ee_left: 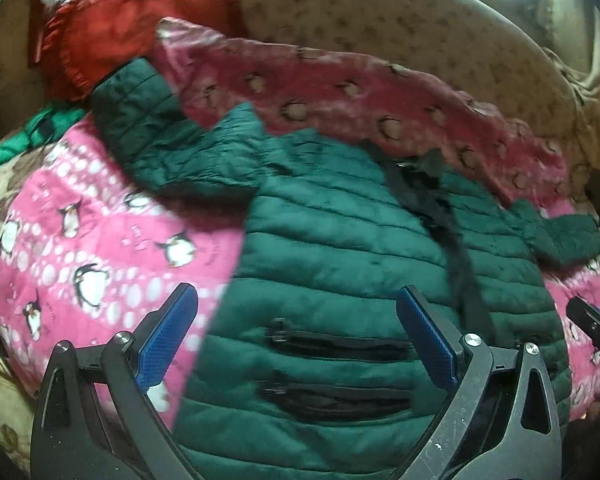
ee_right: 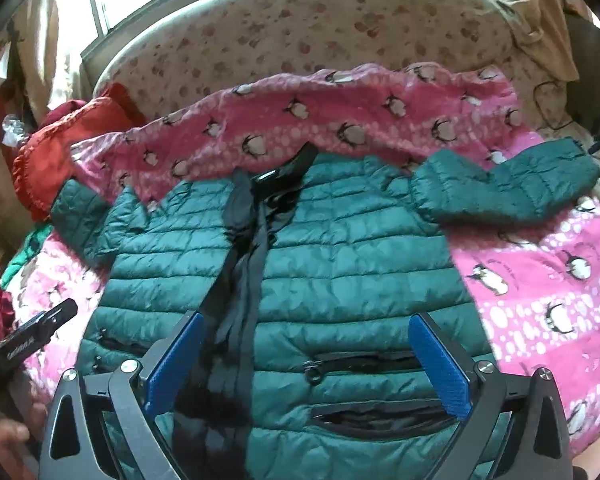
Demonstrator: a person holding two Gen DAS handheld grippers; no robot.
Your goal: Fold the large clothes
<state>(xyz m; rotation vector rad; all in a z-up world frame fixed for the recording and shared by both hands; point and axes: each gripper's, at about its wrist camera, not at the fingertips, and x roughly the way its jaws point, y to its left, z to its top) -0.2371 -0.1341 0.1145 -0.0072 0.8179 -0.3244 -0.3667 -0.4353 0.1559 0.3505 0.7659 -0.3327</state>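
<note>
A dark green quilted puffer jacket (ee_left: 340,248) (ee_right: 320,264) lies front up on a pink penguin-print blanket (ee_left: 84,248) (ee_right: 548,292), with its black zipper strip running down the middle and both sleeves spread outward. My left gripper (ee_left: 298,306) hovers open above the jacket's lower left part, over two zip pockets, with nothing between its blue pads. My right gripper (ee_right: 306,334) hangs open over the lower right front, beside the zipper, also holding nothing. The other gripper's tip shows at the edge of each view.
A red cushion (ee_left: 112,36) (ee_right: 60,148) lies at the far left behind the jacket's sleeve. Green cloth (ee_left: 32,132) pokes out at the left. A beige patterned bed surface (ee_right: 300,28) lies beyond the blanket, with crumpled tan fabric (ee_right: 532,4) at the far right.
</note>
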